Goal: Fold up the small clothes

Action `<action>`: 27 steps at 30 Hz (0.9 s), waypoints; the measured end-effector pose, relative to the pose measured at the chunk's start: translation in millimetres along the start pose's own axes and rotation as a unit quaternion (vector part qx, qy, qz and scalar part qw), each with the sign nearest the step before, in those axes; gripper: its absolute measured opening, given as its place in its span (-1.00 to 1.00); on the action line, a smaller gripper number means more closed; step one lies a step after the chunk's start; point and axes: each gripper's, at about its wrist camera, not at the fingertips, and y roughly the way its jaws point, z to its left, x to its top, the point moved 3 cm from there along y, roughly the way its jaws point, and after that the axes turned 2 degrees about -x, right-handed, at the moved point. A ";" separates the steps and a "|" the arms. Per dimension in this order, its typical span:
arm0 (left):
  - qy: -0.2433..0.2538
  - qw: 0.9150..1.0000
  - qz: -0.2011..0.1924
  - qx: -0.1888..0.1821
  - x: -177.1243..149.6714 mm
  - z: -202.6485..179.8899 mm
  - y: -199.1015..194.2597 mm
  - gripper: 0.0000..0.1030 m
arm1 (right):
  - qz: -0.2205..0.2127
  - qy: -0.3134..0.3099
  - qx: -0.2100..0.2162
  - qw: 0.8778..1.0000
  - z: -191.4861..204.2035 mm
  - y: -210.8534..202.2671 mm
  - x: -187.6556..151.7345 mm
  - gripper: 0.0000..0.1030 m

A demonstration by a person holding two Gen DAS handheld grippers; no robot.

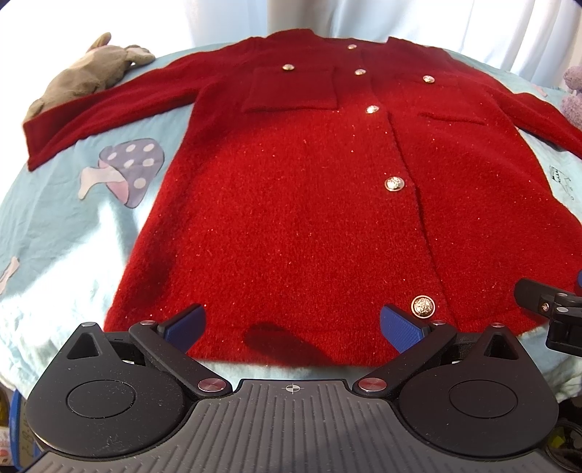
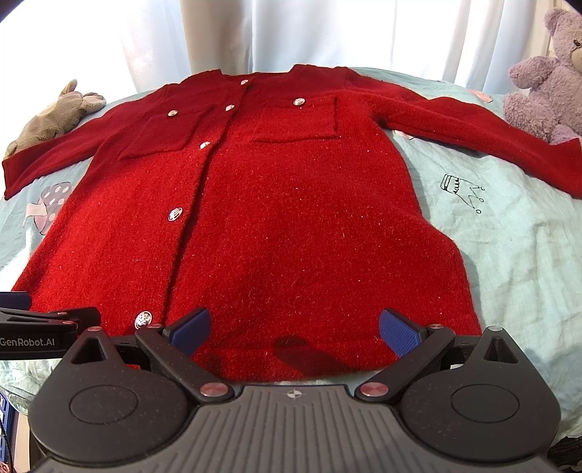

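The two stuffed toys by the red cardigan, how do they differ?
The grey plush toy lies flat beside the red cardigan at its left sleeve; the purple teddy bear sits upright by the right sleeve. The grey one looks smooth and limp, the purple one curly and plump. Both rest on the pale blue sheet, at the cardigan's far end.

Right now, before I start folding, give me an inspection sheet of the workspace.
Surface: pale blue sheet with mushroom and hand prints, lightly wrinkled.
Job's things: red cardigan lying flat, front up, buttoned, both sleeves spread out, hem nearest the grippers.
Clutter: grey soft toy by the left sleeve; purple teddy bear by the right sleeve.
Grippers: left gripper and right gripper both open, side by side over the hem, holding nothing.
Cables: nothing seen.
Surroundings: white curtain behind the sheet.
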 end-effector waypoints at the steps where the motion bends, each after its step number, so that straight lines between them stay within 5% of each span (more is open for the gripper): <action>1: 0.000 1.000 0.000 0.000 0.2 0.0 0.2 1.00 | 0.001 0.001 0.000 1.000 -0.1 0.6 0.7 0.92; 20: -0.004 1.000 0.024 0.001 8.3 0.0 14.7 1.00 | 0.028 0.006 0.001 1.000 -2.5 16.1 8.1 0.92; 27: -0.030 0.999 0.021 0.011 33.4 10.8 23.8 1.00 | 0.018 0.051 0.022 0.998 -20.3 33.2 36.5 0.92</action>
